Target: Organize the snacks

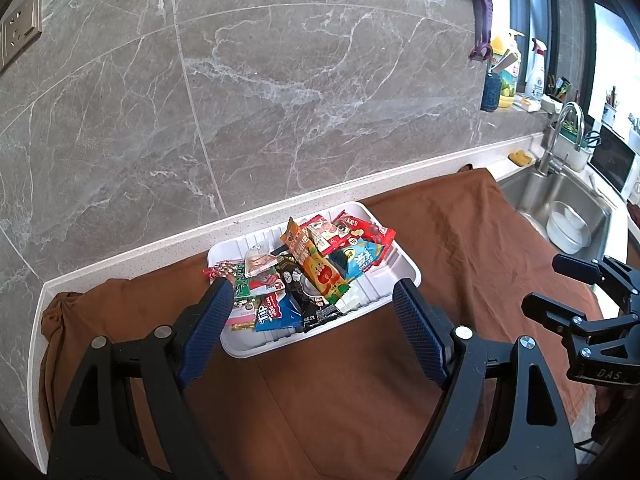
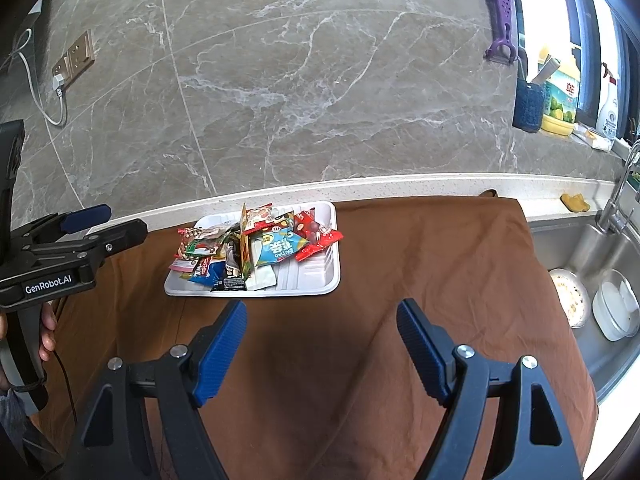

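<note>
Both the left gripper and right gripper gaped wide and empty at frame bottom, the snack packets seemingly all piled in the white tray at centre.

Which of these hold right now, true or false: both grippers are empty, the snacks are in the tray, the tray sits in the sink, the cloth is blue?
1. Left gripper and right gripper are both open and empty. True.
2. The snack packets are piled in the white tray. True.
3. The tray sits in the sink. False: it rests on the cloth, left of the sink.
4. The cloth is blue. False: it is brown.
</note>
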Available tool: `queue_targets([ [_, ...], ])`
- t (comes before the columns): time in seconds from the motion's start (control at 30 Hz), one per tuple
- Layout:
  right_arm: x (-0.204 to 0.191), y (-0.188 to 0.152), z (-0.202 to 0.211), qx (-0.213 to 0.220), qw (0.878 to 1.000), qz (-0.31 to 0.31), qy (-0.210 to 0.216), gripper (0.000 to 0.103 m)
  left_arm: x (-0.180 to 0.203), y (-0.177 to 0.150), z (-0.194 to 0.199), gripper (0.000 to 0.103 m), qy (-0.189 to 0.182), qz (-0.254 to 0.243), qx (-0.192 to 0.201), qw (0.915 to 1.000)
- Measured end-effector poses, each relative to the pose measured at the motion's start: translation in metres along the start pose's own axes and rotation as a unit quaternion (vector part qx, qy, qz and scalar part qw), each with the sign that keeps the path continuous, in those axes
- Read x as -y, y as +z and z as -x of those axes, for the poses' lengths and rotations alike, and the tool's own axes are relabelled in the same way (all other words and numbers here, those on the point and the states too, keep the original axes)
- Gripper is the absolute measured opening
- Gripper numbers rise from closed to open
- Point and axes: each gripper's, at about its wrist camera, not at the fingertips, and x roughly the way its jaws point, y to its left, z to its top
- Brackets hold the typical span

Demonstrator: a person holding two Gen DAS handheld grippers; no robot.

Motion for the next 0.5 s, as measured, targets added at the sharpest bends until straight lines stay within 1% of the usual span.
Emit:
queue_targets([
  [0.5,0.0024,0.0,-0.0021,-0.001,1.0,-0.003,-0.002,0.08,-0.0004,-0.001,-0.0005,0.081,0.0,0.001,0.001,1.0],
])
